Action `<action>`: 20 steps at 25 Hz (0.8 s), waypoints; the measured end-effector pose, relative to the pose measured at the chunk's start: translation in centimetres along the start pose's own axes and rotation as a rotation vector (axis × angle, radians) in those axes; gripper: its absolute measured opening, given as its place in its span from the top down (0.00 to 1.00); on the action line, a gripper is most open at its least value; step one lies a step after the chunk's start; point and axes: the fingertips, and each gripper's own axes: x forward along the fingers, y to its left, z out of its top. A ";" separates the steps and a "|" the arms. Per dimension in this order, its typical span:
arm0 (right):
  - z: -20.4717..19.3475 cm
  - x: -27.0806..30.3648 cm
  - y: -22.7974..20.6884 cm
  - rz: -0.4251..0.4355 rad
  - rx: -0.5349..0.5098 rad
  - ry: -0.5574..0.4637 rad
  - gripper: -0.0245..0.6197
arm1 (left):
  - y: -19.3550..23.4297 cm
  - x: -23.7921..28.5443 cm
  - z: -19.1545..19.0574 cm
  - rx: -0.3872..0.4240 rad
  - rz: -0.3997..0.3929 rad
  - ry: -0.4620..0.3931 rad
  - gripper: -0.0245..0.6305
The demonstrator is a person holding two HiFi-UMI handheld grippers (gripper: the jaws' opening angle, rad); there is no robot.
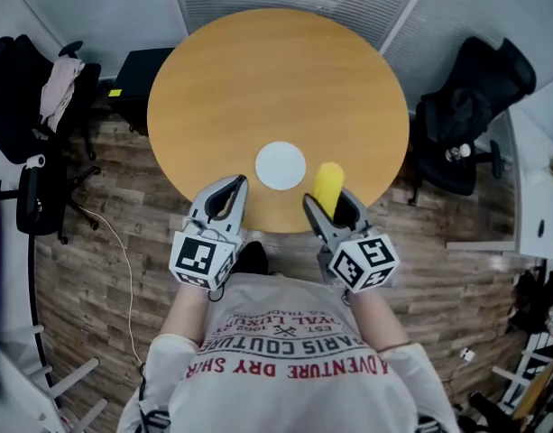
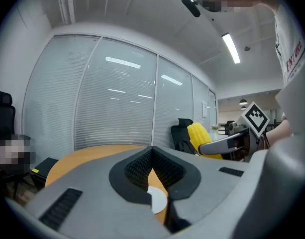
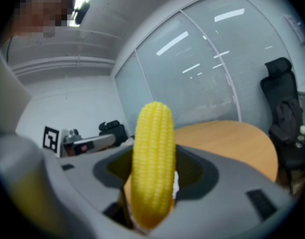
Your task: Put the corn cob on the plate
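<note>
- Head view: your right tool (image 1: 328, 198) is clamped on the corn cob (image 1: 327, 184), with the cob standing up out of the jaws, its free end pointing away from you.
- The cob is over the near edge of the round wooden surface (image 1: 276, 79), just right of the white plate (image 1: 281, 165). It is not on the plate, and whether it touches the wood cannot be told.
- The plate sits bare near your edge of the surface, between the two tools.
- Your left tool (image 1: 237, 185) hovers at the near edge, just left of the plate. Its tips are together and it carries nothing.
- Left gripper view: the tips of the left tool (image 2: 152, 151) meet, and the gap behind them shows only wood and a slice of the plate (image 2: 158, 200). The cob (image 2: 199, 133) and the right tool (image 2: 227, 143) show off to the right, at about the same height.
- Right gripper view: the cob (image 3: 152, 163) fills the gap of the right tool (image 3: 153, 156), gripped low on its length, with the rounded top well clear of the jaws. The left tool (image 3: 87, 143) shows at left and the surface (image 3: 227, 143) behind.
- A black office chair (image 1: 465, 115) stands on the wood floor right of the surface.
</note>
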 end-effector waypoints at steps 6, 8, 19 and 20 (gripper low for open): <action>-0.8 5.2 -2.6 -0.051 0.010 0.065 0.55 | 3.7 4.4 -0.4 -0.005 -0.050 0.018 0.91; -1.8 7.0 -3.4 -0.070 0.016 0.104 0.55 | 5.1 5.6 -0.8 -0.006 -0.061 0.028 0.91; -10.7 14.5 -8.2 -0.151 0.021 0.386 0.55 | 9.5 10.3 -4.9 -0.045 -0.113 0.096 0.91; -11.5 15.0 -8.5 -0.153 0.019 0.409 0.55 | 9.7 10.5 -5.1 -0.049 -0.117 0.103 0.91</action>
